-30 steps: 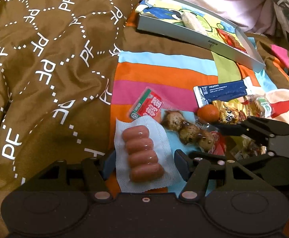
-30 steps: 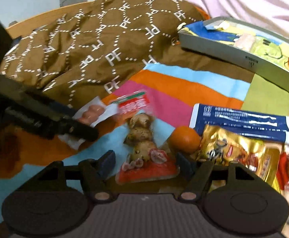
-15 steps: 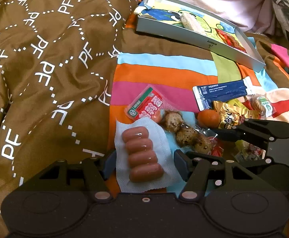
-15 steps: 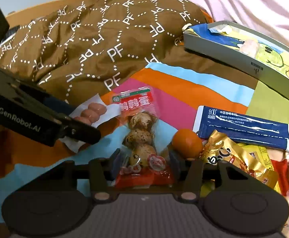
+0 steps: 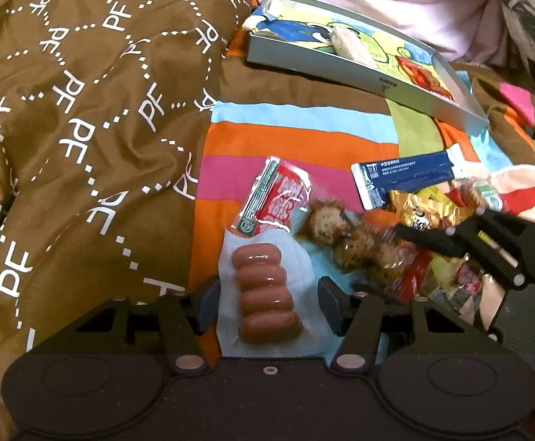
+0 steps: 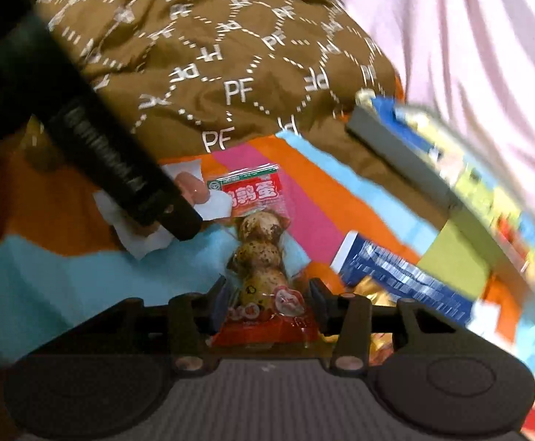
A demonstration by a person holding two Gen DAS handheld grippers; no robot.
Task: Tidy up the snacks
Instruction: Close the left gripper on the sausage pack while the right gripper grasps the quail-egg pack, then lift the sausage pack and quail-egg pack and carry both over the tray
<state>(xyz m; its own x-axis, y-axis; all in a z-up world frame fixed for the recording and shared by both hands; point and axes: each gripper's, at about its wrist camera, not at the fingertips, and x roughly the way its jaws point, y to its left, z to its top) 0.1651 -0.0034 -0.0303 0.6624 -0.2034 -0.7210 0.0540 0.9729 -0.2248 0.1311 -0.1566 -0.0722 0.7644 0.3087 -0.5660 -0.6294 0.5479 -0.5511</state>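
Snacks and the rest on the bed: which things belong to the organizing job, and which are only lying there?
Job:
- sausage pack, between the open left gripper
- quail egg pack, held by the right gripper
- blue packet
- gold packet
- grey tray

Lying about:
- brown quilt
- striped sheet

Glossy clear plastic wraps the sausage pack (image 5: 269, 296) and quail egg pack (image 6: 264, 275); the quilt (image 5: 83, 110) is matt cloth.
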